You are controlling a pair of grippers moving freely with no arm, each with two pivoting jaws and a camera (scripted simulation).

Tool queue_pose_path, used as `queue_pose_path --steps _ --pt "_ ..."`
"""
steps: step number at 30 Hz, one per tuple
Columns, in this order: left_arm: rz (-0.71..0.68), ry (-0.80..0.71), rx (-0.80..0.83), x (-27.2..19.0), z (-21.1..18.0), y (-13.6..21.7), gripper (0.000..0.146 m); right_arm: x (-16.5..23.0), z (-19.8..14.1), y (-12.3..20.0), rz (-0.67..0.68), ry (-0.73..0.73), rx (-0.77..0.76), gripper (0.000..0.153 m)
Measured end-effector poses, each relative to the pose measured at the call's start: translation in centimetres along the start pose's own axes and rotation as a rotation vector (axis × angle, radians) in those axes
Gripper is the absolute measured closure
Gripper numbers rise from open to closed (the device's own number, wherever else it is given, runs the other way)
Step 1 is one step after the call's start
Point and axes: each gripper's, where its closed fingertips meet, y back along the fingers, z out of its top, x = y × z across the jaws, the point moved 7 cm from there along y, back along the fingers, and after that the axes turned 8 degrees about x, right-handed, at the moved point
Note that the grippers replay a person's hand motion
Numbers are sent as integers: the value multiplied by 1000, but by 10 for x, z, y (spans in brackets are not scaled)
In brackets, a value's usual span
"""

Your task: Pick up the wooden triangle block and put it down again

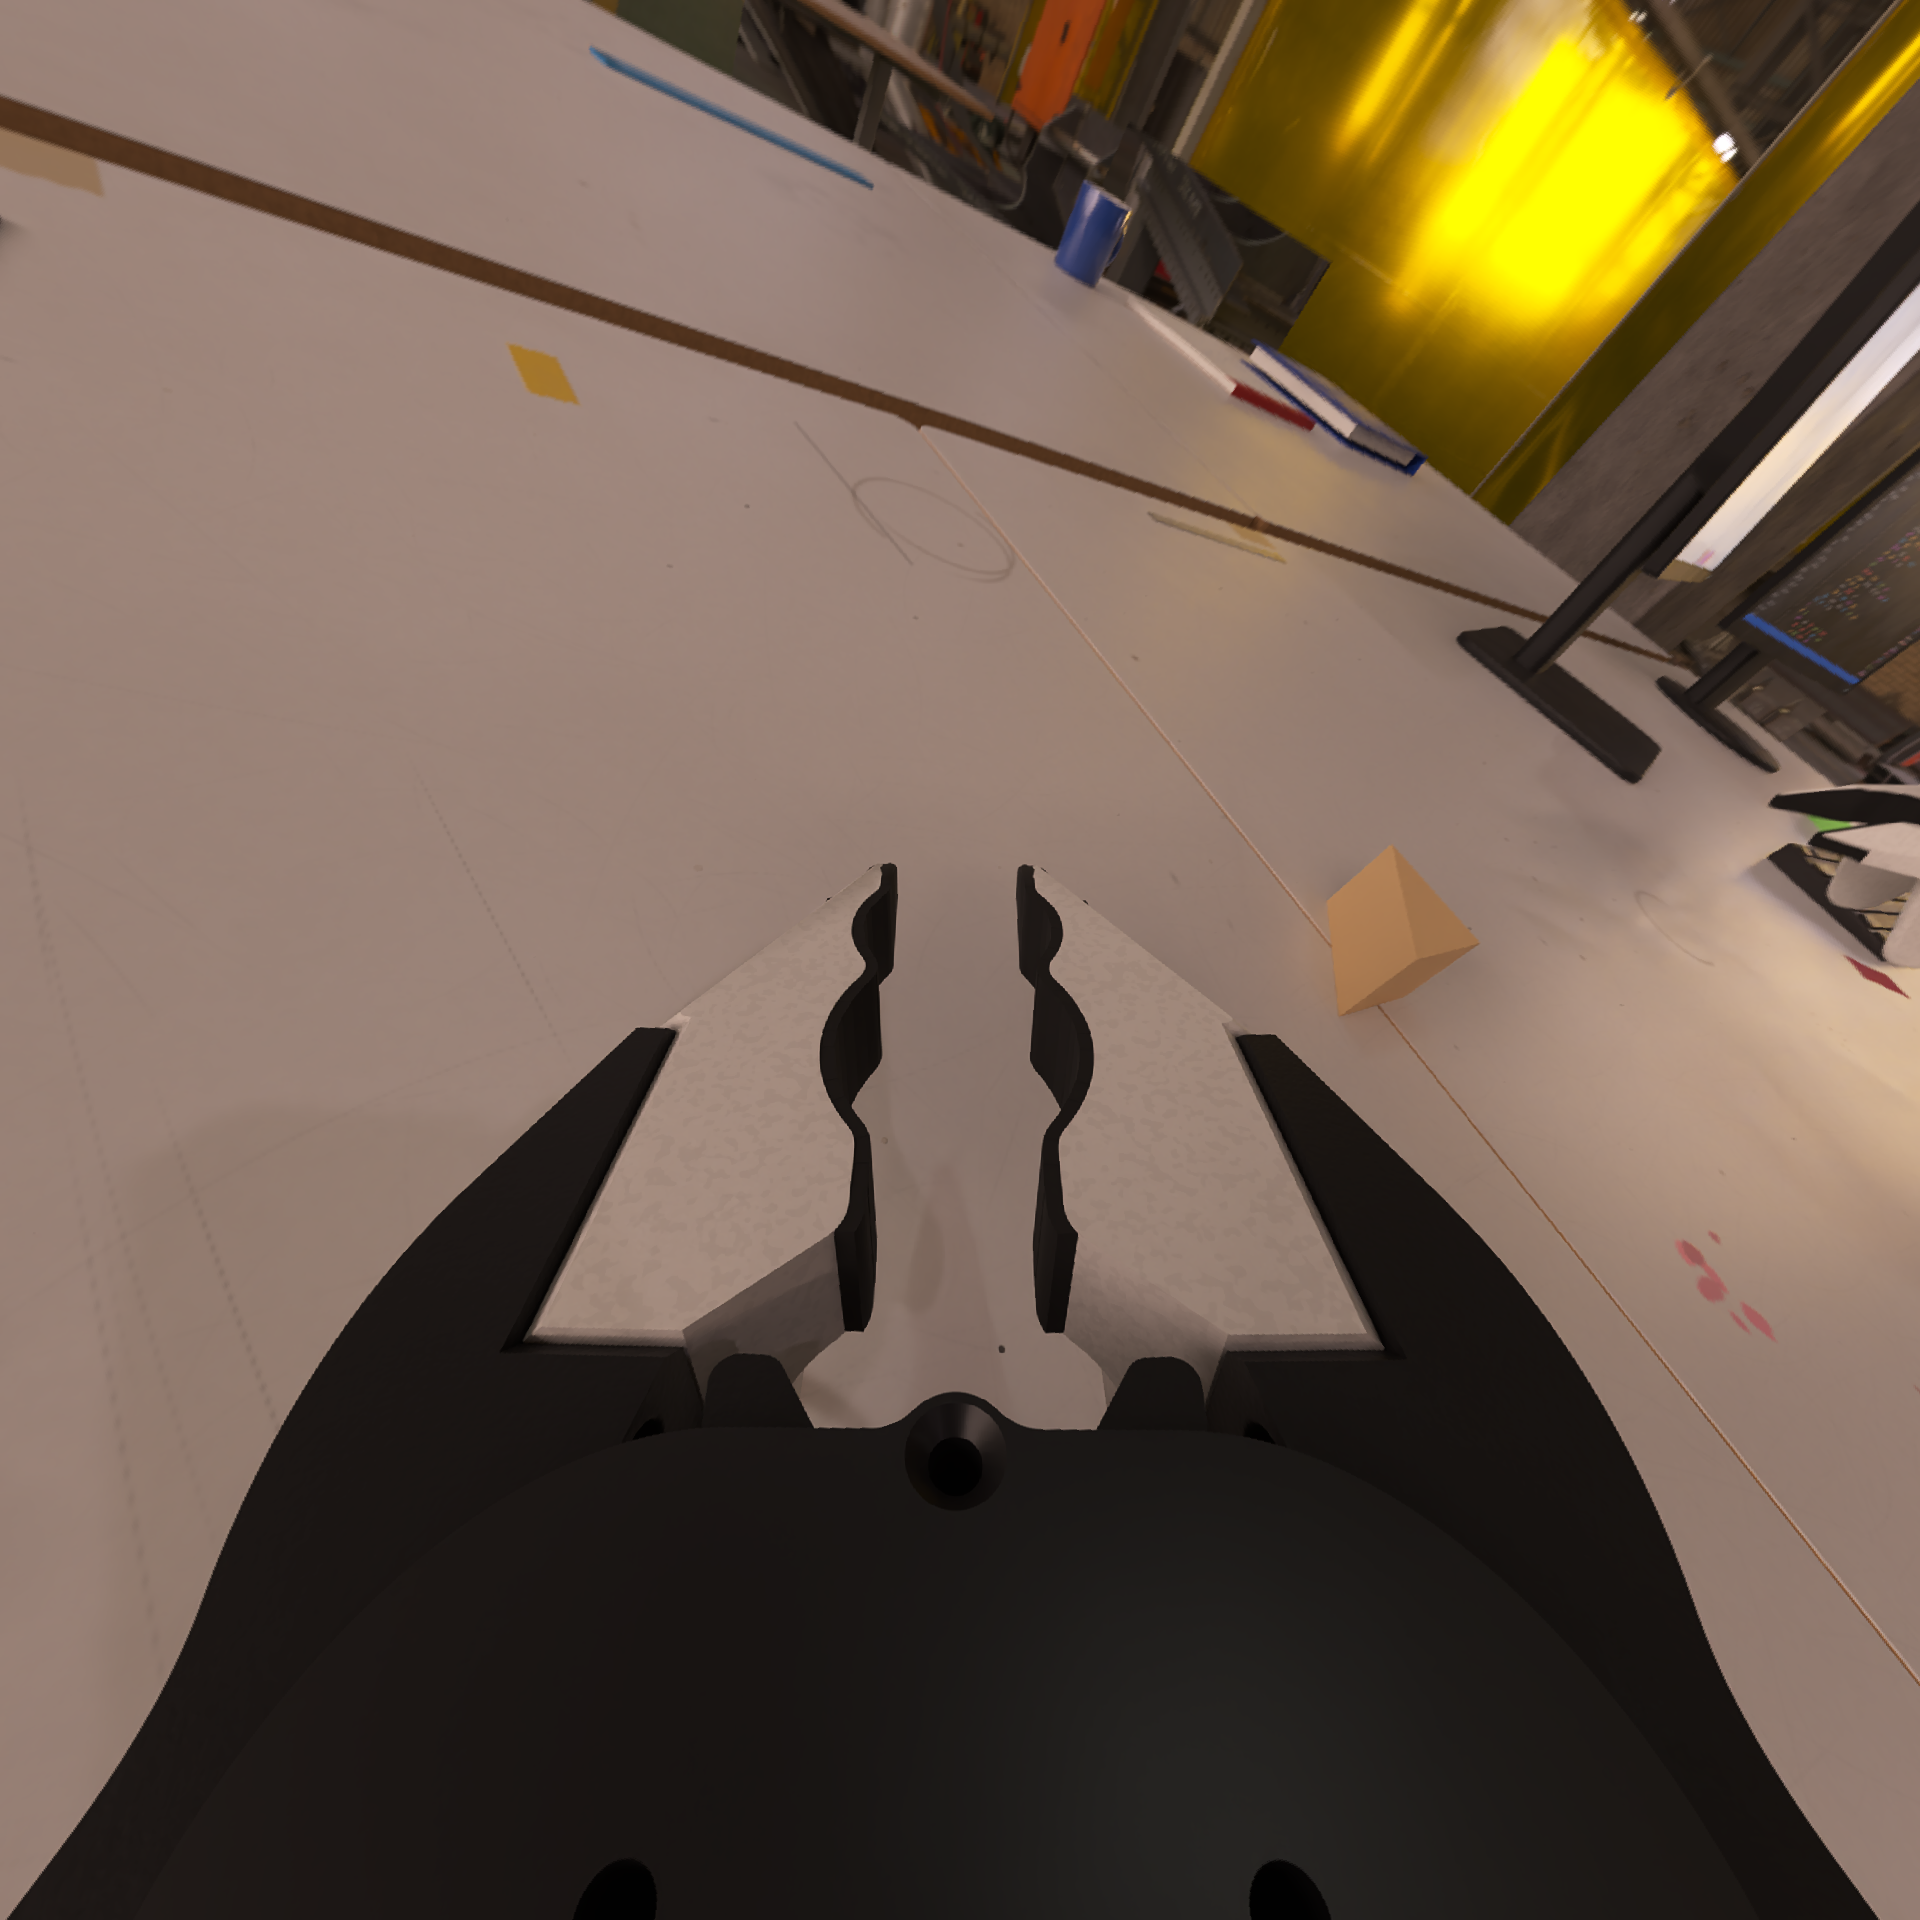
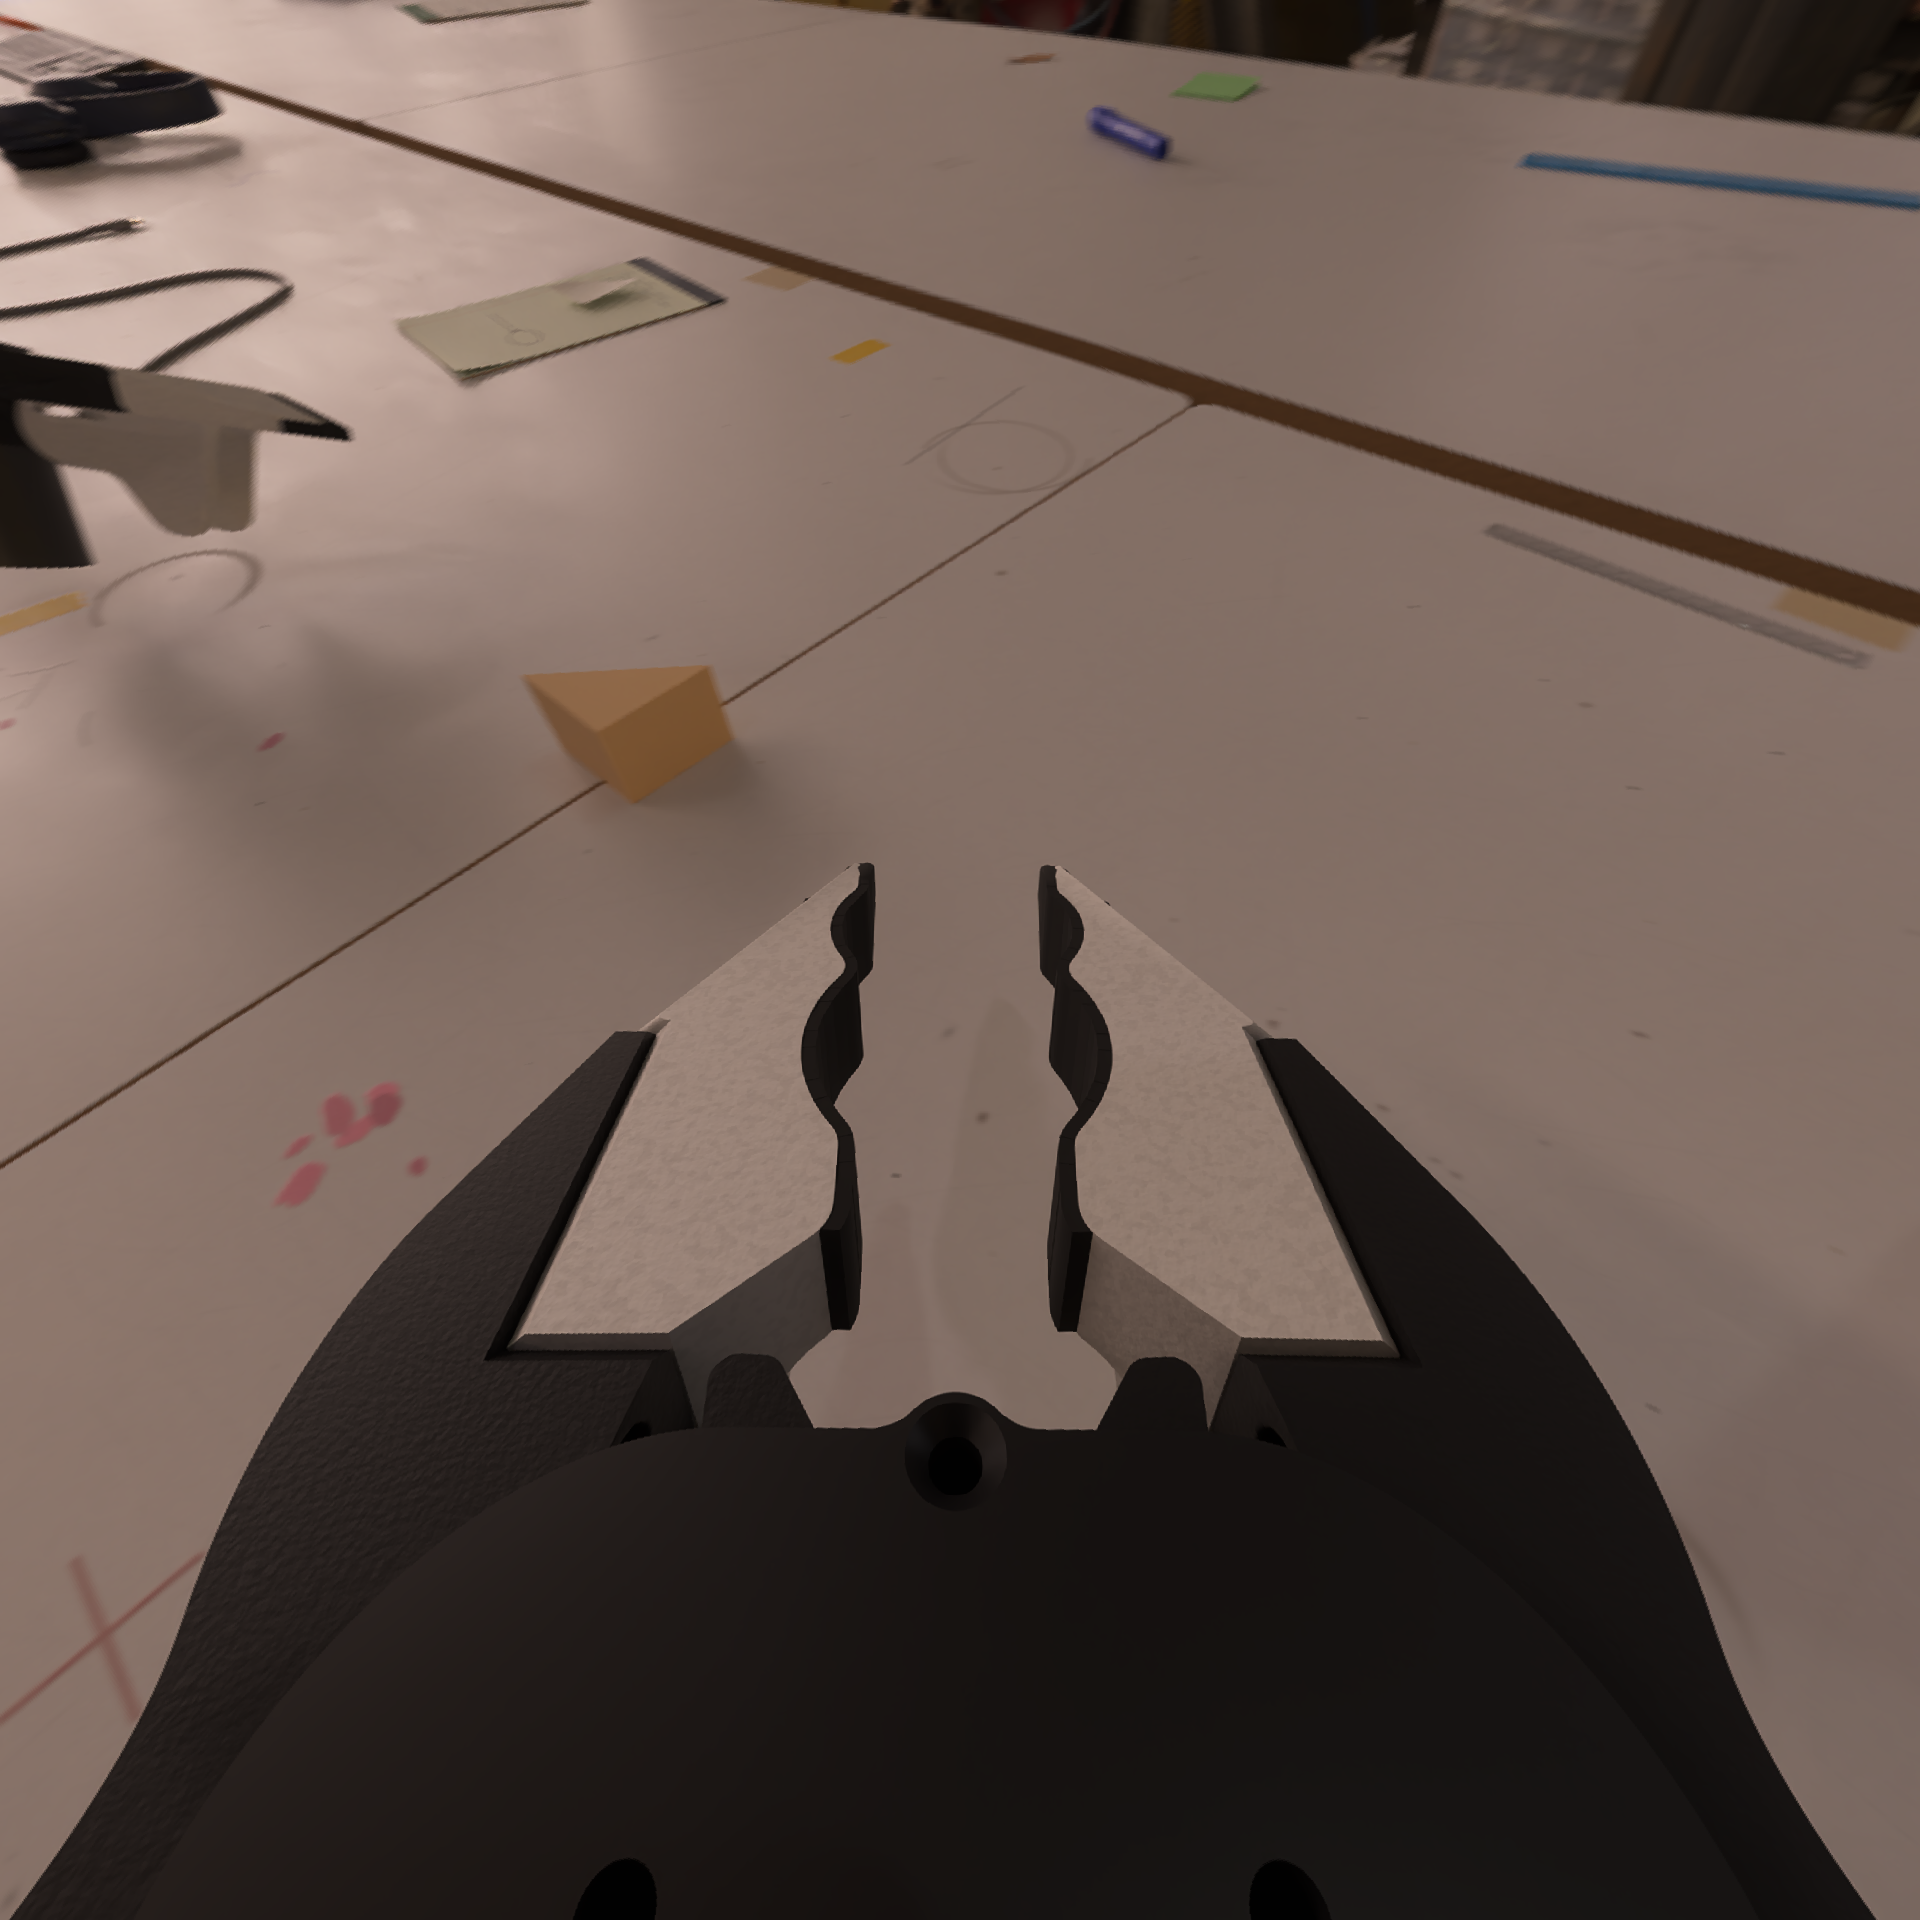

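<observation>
Ahead of the left gripper (image 1: 956,868) and off to the right of its jaws, the block (image 1: 1392,930) sits on the table (image 1: 416,727), clear of both fingers. Jaws stand apart with a narrow gap; only bare table shows between them. The block lies on a thin seam line (image 1: 1143,696) that runs diagonally past the right finger. Farther out beyond the block, at the right edge of this view, part of the right gripper (image 1: 1860,883) shows, near the block but not touching it. Far ahead of the jaws: a blue mug (image 1: 1091,234), stacked books (image 1: 1330,405), a brown strip (image 1: 623,307) across the table, a yellow tag (image 1: 542,374). Pink spots (image 1: 1720,1288) lie right of the right finger.

Right gripper (image 2: 956,868): jaws apart, gap a little wider than the left's, nothing between them but table. The block (image 2: 634,727) is ahead and to the left of the left fingertip, near but separate, resting with one corner on the seam (image 2: 831,634). It is tilted so one triangular face turns upward. Beyond it, far left, the left gripper (image 2: 177,447) hangs above the table, well apart from the block. Ahead of the jaws: a green sheet (image 2: 561,317), a pencilled circle (image 2: 1003,457), a blue marker (image 2: 1130,132). A ruler (image 2: 1673,592) lies ahead to the right. Pink spots (image 2: 343,1132) sit left of the left finger.
</observation>
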Motion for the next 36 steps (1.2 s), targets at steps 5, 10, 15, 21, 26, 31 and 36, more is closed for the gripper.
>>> queue_pose_path --steps 5,10,15,21,26,31,36 --pt "-75 -45 -16 -7 0 2 122 37 2 -18 163 11 62 118" --pt "-114 -195 -11 -59 5 -1 107 66 9 -30 241 116 185 114" --pt "-146 -386 158 -134 -19 -30 90 71 6 -29 226 191 202 112" --pt "-60 -434 283 -171 -32 -85 82 71 -17 -16 273 114 115 115" --pt "7 -494 382 -181 -38 -126 82 64 -22 -8 306 71 99 117" --pt "65 -535 454 -175 -43 -140 91 65 -21 -3 303 97 89 118" --pt "53 -645 485 -179 -44 -143 107 63 -23 -5 320 83 98 118"
